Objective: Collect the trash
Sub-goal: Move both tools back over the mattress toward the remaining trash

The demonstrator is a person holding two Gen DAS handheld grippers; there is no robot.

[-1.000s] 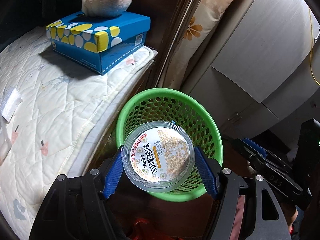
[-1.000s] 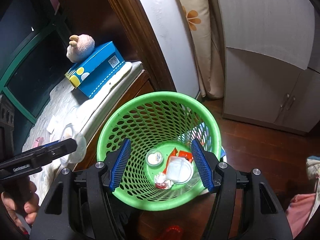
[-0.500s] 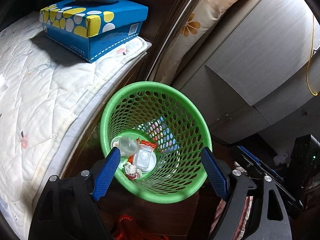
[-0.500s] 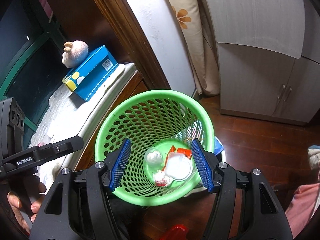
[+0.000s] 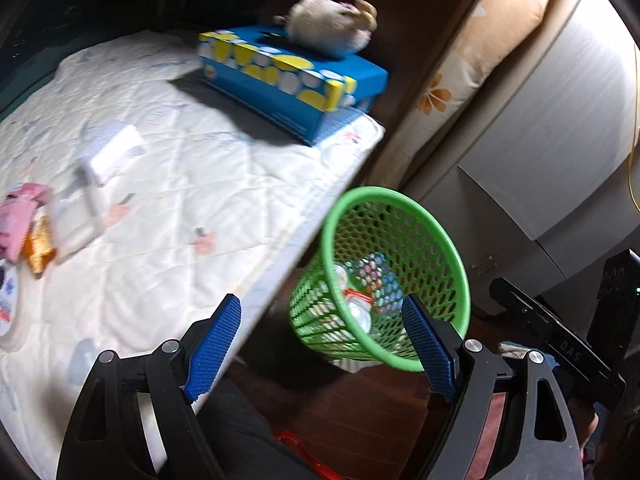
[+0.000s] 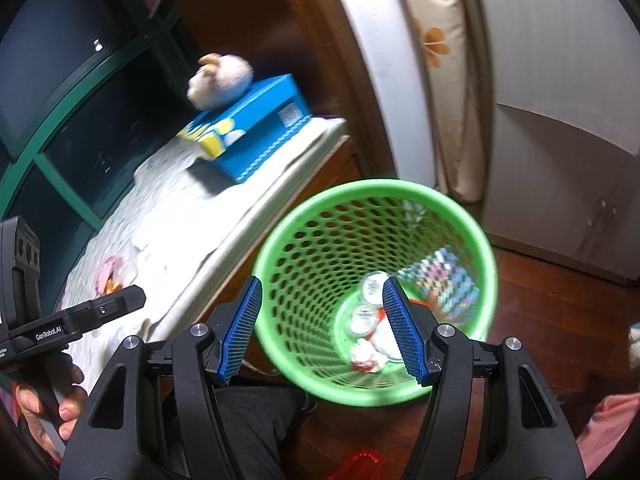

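A home bedroom: a quilted mattress (image 5: pixel 160 208) fills the left wrist view from 9 to 12 o'clock, a tissue box (image 5: pixel 292 80) and plush toy (image 5: pixel 332 26) at 12, curtain (image 5: pixel 460 80) and wardrobe (image 5: pixel 560 128) at 2.

The left tool (image 5: pixel 320 342) stands wide apart with nothing between its blue pads (image 5: pixel 214 346), its jaws having just been opening. Beyond them a green mesh basket (image 5: pixel 404 208) sits on the dark floor just beside the bed (image 5: pixel 168 184), with clear cups and wrappers (image 5: pixel 356 300) lying in its bottom. On the quilted bed cover rests a blue box with yellow dots (image 5: pixel 296 84), a plush toy (image 5: pixel 328 26) on top. Pink and orange packets (image 5: pixel 28 228) lie blurred at the left edge.
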